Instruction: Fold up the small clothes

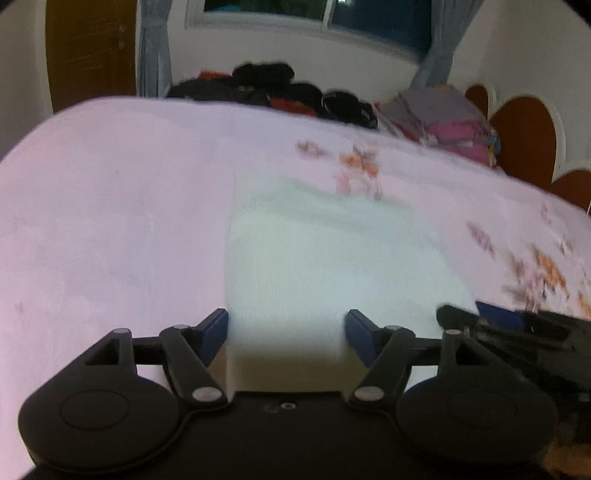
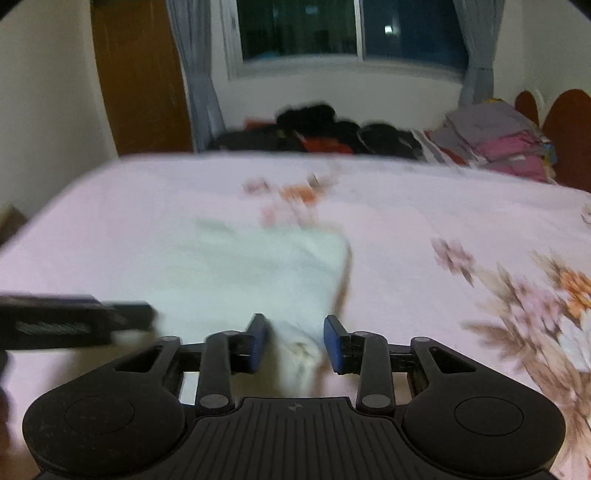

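A small white garment (image 1: pixel 332 251) lies flat on the pink floral bed sheet (image 1: pixel 110 203). My left gripper (image 1: pixel 286 332) hovers over its near edge, blue pads wide apart, with the cloth spanning the gap below them. In the right wrist view the same garment (image 2: pixel 266 266) stretches away, and a narrow bunched end of it lies between the pads of my right gripper (image 2: pixel 295 343), which stand apart. The right gripper (image 1: pixel 517 328) shows as a dark blur at the left view's right edge. The left gripper (image 2: pixel 74 321) enters the right view from the left. Both views are blurred.
Along the far edge of the bed lies a pile of dark clothes (image 2: pixel 325 133). A stack of folded clothes (image 2: pixel 498 144) sits at the far right by the brown headboard (image 2: pixel 569 129). Behind are a window (image 2: pixel 351 29), grey curtains and a wooden door (image 2: pixel 140 74).
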A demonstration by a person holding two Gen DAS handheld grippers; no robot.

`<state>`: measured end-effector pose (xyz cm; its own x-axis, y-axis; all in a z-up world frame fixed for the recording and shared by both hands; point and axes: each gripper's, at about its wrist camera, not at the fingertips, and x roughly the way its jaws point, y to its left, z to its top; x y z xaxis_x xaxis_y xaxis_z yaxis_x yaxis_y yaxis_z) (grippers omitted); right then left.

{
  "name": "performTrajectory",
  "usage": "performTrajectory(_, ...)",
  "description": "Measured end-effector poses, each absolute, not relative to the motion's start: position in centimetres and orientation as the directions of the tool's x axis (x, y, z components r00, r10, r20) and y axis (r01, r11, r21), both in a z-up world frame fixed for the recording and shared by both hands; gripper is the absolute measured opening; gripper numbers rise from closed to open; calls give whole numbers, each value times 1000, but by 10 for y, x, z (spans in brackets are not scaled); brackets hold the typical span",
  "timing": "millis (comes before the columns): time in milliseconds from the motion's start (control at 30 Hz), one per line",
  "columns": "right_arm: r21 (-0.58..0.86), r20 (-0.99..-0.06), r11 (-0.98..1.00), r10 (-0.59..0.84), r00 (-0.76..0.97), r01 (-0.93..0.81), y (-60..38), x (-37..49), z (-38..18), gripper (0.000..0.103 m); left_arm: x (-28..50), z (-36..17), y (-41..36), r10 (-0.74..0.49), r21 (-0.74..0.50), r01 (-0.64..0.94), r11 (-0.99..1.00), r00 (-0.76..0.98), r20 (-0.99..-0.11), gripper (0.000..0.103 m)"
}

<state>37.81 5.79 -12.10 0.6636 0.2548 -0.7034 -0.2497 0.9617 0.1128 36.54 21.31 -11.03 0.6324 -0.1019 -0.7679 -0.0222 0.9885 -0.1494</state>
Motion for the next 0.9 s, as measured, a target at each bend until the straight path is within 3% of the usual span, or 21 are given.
performTrajectory(300, 145, -688, 959, 273, 673, -241, 56, 346, -107, 35, 332, -111, 216, -135, -164, 8, 986, 610, -781, 68)
performTrajectory(500, 86, -747, 964, 231, 623, -254, 53, 312, -131, 35, 314, -125, 214, -147, -150, 46, 988, 606, -782, 73)
performTrajectory(800, 87, -749, 963, 231, 621, -253, 48, 305, -141, 35, 308, -125, 209, -137, -129, 57, 990, 609, -781, 74)
performTrajectory(900, 102, -749, 961, 244, 616, -257, 45, 306, -142, 35, 309, -123, 202, -93, -83, 44, 996, 608, -789, 85)
